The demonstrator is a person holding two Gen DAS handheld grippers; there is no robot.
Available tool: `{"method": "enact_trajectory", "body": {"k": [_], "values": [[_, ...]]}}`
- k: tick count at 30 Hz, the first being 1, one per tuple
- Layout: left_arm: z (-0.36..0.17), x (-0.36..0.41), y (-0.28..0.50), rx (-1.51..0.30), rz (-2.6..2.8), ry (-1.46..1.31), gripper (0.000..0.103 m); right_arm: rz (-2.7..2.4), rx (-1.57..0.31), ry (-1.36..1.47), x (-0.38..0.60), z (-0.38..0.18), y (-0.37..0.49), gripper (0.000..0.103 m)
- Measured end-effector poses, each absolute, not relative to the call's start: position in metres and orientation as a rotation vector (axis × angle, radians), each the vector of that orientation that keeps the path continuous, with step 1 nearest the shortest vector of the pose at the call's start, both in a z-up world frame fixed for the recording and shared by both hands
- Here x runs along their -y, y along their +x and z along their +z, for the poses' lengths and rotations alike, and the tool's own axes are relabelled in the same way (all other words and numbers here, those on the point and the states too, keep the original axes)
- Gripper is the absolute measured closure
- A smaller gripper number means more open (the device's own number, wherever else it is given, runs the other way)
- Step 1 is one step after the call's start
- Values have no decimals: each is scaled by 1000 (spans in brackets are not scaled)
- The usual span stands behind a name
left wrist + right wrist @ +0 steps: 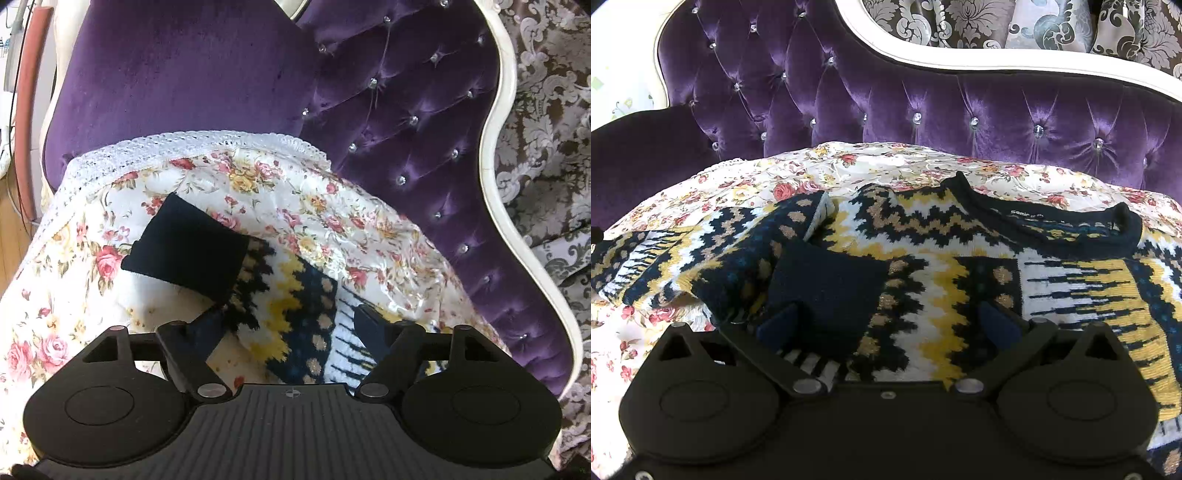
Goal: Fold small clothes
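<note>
A: In the left wrist view, what do you see?

B: The left gripper (291, 325) stands wide open, tilted down over one sleeve of the knitted sweater with navy, yellow and white zigzag pattern (295, 321). The sleeve lies between the two fingers, but the pads do not press it, so nothing is held. The plain dark navy cuff (188, 254) lies ahead of the left finger, on the white quilt with roses (332, 221) that covers the purple tufted velvet sofa (406, 110).

A: And the right wrist view?

B: The right gripper (890, 325) is also wide open, pointing down at the body of the sweater. The other sleeve is already laid across the chest; its dark cuff (827, 288) rests just ahead of the left finger and partly between both fingers. The round navy neckline (1049, 225) is beyond the right finger. I see no grip here either.

A: Which step is this?

B: I judge it is the sleeve folding. One sleeve seems done; the left one is spread outward, not yet folded.

A: What does the next move need?

B: I think the left fingers must close on the sleeve near the cuff, then carry it over the chest without dragging the quilt.
</note>
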State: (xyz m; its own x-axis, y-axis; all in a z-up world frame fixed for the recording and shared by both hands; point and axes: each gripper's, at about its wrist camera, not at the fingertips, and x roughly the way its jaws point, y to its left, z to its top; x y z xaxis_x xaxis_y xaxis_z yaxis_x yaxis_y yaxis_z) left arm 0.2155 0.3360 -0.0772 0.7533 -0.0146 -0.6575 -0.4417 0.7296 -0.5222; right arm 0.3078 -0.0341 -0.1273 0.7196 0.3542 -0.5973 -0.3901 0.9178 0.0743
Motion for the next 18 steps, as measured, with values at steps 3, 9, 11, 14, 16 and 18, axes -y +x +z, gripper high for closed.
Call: {"method": "enact_trajectory", "body": {"k": [3, 9, 11, 14, 16, 18], "values": [[-81, -337, 220, -681, 240, -736, 30, 412, -648, -58, 34, -127, 308, 0], [-83, -336, 228, -654, 236, -742, 48, 413, -649, -59, 34, -127, 308, 0], [-83, -336, 230, -642, 233, -757, 100, 413, -649, -59, 34, -127, 308, 0], [-74, -332, 231, -613, 245, -719, 99, 414, -649, -59, 34, -127, 308, 0], [-60, -328, 230, -581, 253, -675, 99, 414, -650, -60, 34, -127, 308, 0], [-45, -327, 230, -557, 241, -670, 99, 414, -651, -60, 34, -127, 308, 0]]}}
